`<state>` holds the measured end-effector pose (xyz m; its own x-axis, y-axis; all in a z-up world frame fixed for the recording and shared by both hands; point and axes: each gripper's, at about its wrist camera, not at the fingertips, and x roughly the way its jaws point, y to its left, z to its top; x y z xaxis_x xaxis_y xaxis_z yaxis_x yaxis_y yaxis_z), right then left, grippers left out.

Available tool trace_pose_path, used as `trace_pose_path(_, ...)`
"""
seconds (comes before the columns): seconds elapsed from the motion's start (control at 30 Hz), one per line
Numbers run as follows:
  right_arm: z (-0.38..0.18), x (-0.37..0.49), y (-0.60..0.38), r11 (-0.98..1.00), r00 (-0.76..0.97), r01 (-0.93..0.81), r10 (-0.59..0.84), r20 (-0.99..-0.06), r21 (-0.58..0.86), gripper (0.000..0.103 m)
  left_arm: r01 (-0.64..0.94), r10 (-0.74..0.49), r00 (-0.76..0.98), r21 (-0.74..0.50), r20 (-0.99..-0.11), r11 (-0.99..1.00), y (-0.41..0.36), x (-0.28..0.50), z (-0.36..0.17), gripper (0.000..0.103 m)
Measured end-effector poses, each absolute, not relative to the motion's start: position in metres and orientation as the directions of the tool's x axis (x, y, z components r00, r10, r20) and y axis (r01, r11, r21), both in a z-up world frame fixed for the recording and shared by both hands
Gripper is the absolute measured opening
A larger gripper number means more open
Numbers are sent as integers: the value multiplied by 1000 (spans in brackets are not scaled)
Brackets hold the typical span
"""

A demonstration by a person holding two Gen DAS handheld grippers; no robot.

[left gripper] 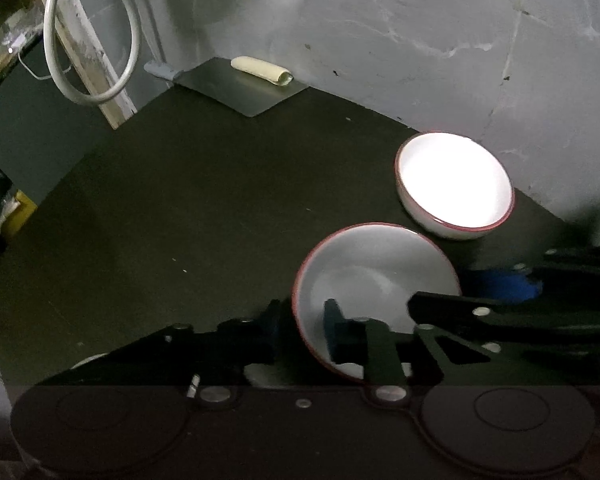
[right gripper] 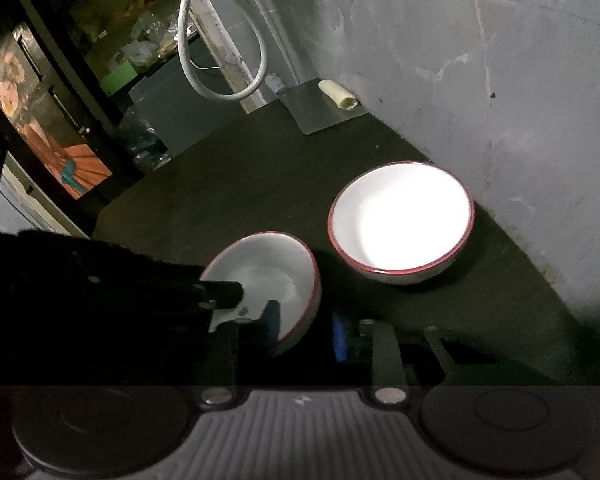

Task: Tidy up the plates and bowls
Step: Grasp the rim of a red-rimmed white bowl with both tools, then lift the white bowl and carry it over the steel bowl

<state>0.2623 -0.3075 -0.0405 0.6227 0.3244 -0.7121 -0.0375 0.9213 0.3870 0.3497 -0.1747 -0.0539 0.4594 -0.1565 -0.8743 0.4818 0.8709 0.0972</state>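
Two white bowls with red rims. One bowl (left gripper: 456,188) (right gripper: 404,220) stands upright on the dark table by the wall, brightly lit. The second bowl (left gripper: 376,276) (right gripper: 276,268) is tilted and held off the table. My left gripper (left gripper: 300,328) is shut on its near rim, one finger inside and one outside. My right gripper (right gripper: 304,332) straddles the same bowl's other rim, one blue pad inside, the other outside; whether it presses is unclear. The right gripper also shows in the left wrist view (left gripper: 500,304).
A grey wall (left gripper: 420,40) borders the table (left gripper: 180,220) at the right. A metal sheet (left gripper: 240,84) with a cream roll (left gripper: 260,70) lies in the far corner. A white hose (left gripper: 96,40) hangs by a wooden post. Cluttered shelves (right gripper: 100,60) stand left.
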Motion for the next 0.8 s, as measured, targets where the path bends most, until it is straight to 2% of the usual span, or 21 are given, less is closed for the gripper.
trace_pose_path(0.37,-40,256,-315,894,620,16,343,-706,448,13,420,-167,467,52,-869,906,-168,329,-41,12)
trace_pose_path(0.8,11,206,-296,870,676,36,341,-653,492,13,421,-268,543,-18,-796,907,-130,276,16,12)
